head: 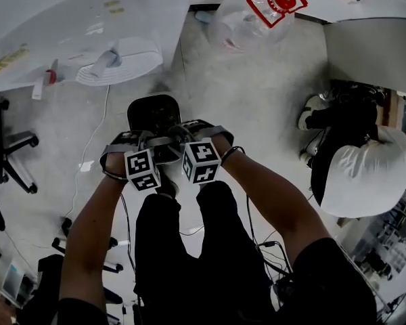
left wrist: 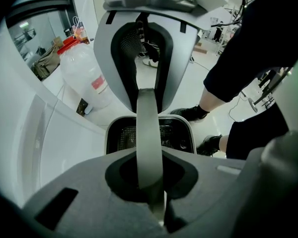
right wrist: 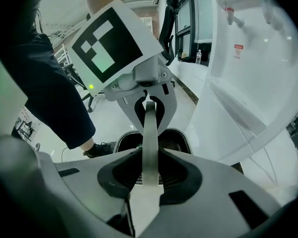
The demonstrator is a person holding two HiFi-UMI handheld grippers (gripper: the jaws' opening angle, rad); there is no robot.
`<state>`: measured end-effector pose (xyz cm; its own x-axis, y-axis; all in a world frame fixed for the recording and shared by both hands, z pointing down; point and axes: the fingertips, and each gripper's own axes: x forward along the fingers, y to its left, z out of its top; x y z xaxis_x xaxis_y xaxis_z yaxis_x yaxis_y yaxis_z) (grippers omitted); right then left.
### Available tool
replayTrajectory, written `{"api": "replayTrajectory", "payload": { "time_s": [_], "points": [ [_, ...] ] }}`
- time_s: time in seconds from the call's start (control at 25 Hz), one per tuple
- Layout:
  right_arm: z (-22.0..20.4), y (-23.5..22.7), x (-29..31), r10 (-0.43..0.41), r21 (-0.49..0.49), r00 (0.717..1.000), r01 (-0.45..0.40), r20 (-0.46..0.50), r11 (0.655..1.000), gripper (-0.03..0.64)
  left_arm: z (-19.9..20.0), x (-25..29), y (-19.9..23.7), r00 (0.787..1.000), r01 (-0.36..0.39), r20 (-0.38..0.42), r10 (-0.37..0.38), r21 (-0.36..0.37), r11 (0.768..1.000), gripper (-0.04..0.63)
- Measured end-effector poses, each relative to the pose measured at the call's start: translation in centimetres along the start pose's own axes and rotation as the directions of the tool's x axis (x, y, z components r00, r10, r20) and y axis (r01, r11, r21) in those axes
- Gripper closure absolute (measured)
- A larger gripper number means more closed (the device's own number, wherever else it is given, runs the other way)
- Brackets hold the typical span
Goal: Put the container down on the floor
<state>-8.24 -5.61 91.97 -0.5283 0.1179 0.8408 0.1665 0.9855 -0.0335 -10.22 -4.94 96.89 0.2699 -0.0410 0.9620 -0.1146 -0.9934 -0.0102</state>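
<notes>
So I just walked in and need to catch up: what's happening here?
A person holds a gripper in each hand. The left gripper and the right gripper are both shut on the grey handle of a black container, over the floor. Whether it touches down is unclear.

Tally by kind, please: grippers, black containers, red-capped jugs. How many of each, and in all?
Grippers: 2, the left gripper and the right gripper, both shut on the handle
Black container: 1
Red-capped jug: 1
Total: 4
</notes>
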Motion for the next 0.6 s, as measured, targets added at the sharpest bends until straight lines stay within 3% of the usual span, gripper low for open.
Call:
{"api": "replayTrajectory", "payload": {
  "time_s": [0.6],
  "points": [
    [-2.3,-2.0,3.5,-0.010,0.005,1.000,0.010,0.007,1.000,0.528,-1.1,4.0,1.7,1.000,-0.027,0.006,0.028,-0.046,0.999,0.578]
  ]
}}
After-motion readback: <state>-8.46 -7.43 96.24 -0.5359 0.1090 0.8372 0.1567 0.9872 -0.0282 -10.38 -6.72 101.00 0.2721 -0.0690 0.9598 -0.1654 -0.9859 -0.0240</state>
